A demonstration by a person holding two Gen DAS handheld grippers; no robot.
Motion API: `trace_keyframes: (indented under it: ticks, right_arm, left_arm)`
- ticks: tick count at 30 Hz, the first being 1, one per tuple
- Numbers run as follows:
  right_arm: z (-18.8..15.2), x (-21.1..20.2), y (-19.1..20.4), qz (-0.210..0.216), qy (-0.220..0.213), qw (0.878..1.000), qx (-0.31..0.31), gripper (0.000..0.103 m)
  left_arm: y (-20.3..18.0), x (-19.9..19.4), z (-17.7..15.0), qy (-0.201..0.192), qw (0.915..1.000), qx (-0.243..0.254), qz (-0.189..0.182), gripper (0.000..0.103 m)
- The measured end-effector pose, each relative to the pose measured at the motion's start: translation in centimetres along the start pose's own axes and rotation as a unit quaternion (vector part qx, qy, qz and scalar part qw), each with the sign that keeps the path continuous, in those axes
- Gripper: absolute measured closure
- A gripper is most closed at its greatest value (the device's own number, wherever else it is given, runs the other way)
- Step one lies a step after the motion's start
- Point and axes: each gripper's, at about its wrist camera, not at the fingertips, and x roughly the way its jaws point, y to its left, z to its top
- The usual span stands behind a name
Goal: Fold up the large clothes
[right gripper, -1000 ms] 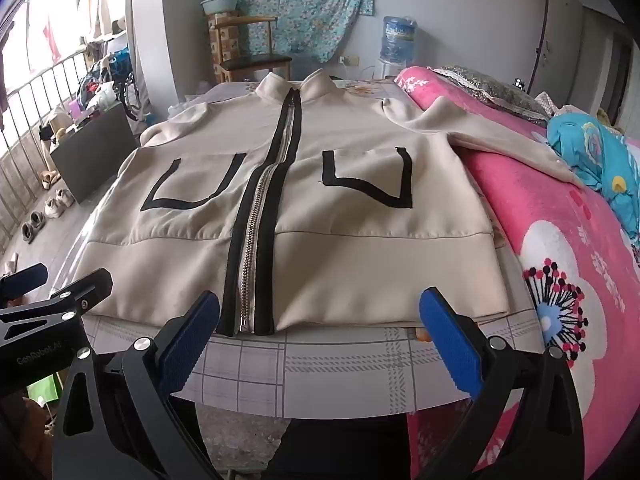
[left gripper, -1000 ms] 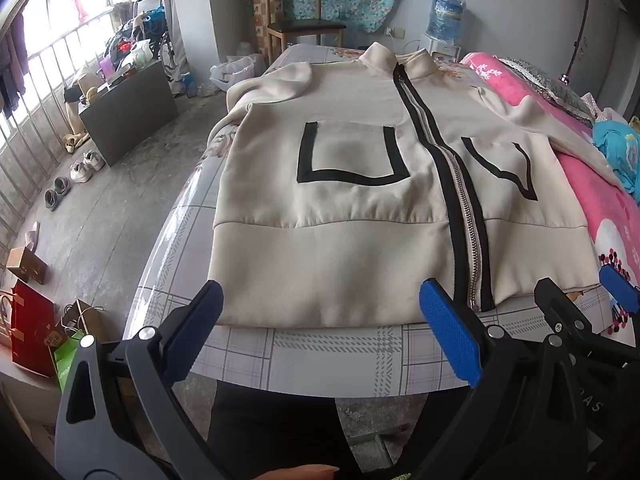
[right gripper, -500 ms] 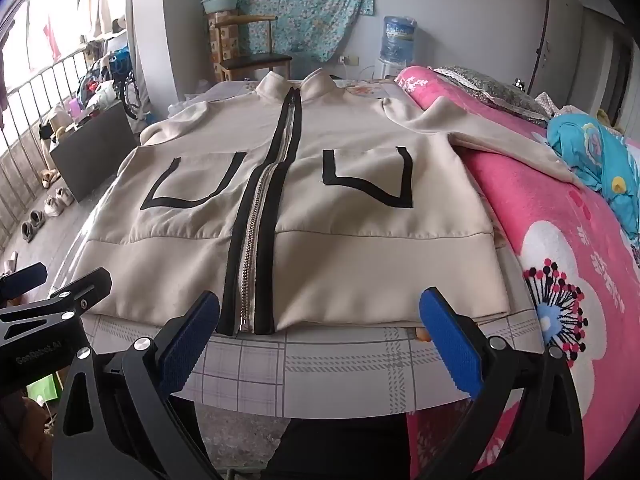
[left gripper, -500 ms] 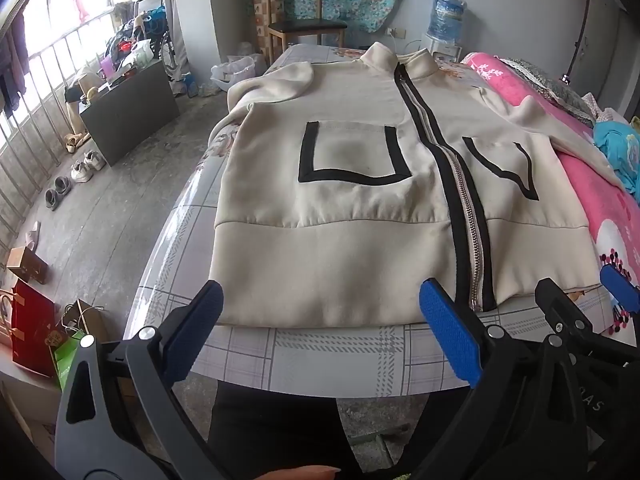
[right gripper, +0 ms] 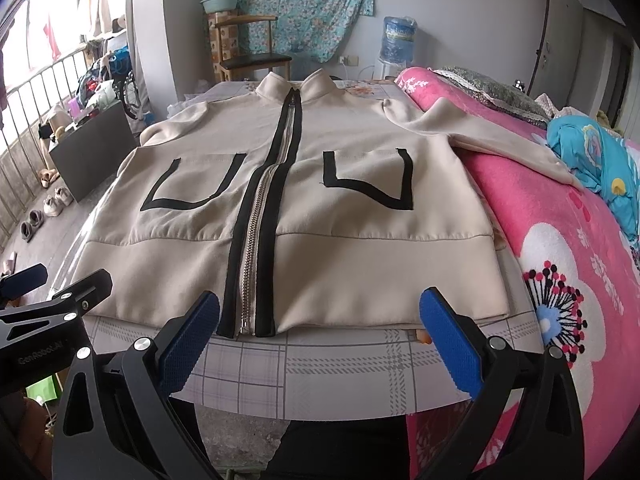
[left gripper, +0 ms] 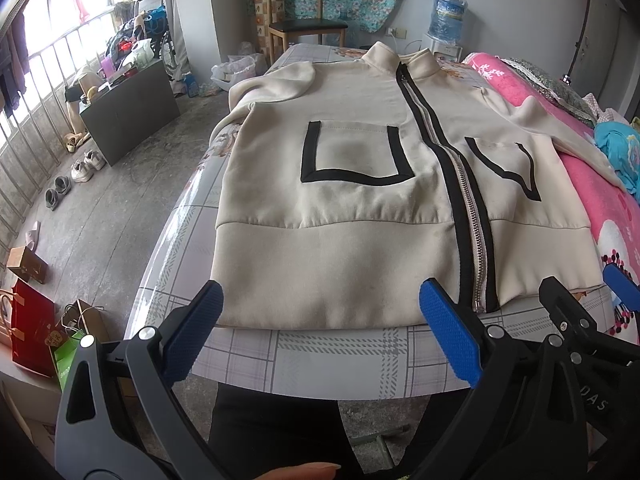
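1. A large cream jacket [left gripper: 360, 216] lies flat and front-up on the worktop [left gripper: 340, 356], zipped shut, with its collar at the far end and its hem along the near edge.
2. A metal zipper [right gripper: 256, 236] edged in black runs from collar to hem, and a pocket outlined in black [left gripper: 352, 156] sits on each side of it.
3. The sleeve on the window side [left gripper: 272, 80] is bent in close to the shoulder, partly over the worktop's far corner; the other sleeve [right gripper: 500, 136] stretches out over the pink floral blanket [right gripper: 568, 248] of the bed just beside the worktop.
4. The worktop is covered in a pale checked cloth, bare in a strip between the hem and the near edge.
5. The left gripper [left gripper: 320, 336] hovers at the near edge, in front of the hem's window-side half; its jaws stand wide apart and hold nothing, the blue pads [left gripper: 192, 336] clear of the cloth.
6. The right gripper [right gripper: 320, 336] hovers beside it, in front of the hem's bed-side half, jaws likewise spread and empty.
7. Each gripper shows at the edge of the other's view, so the two are close together, side by side.
8. A fingertip and dark trousers of the person show below the left gripper.
9. A crumpled turquoise cloth [right gripper: 596, 152] lies further along the bed.
10. Behind the worktop stand a wooden chair [left gripper: 304, 28] and a water dispenser [right gripper: 396, 40] against a wall hung with a floral cloth.
11. On the floor at the window side are a dark cabinet [left gripper: 128, 108], pairs of shoes [left gripper: 84, 164] and a red bag [left gripper: 32, 328].
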Motion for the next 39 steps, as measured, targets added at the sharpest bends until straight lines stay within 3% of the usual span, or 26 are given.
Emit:
trace_keyframes:
  ticks: [39]
  right_arm:
    - [0.8,-0.8,0.7,-0.004,-0.005,1.000,-0.005,0.005]
  left_arm:
    - [0.6,-0.3,0.3,-0.005,1.0000,0.002,0.002,0.008]
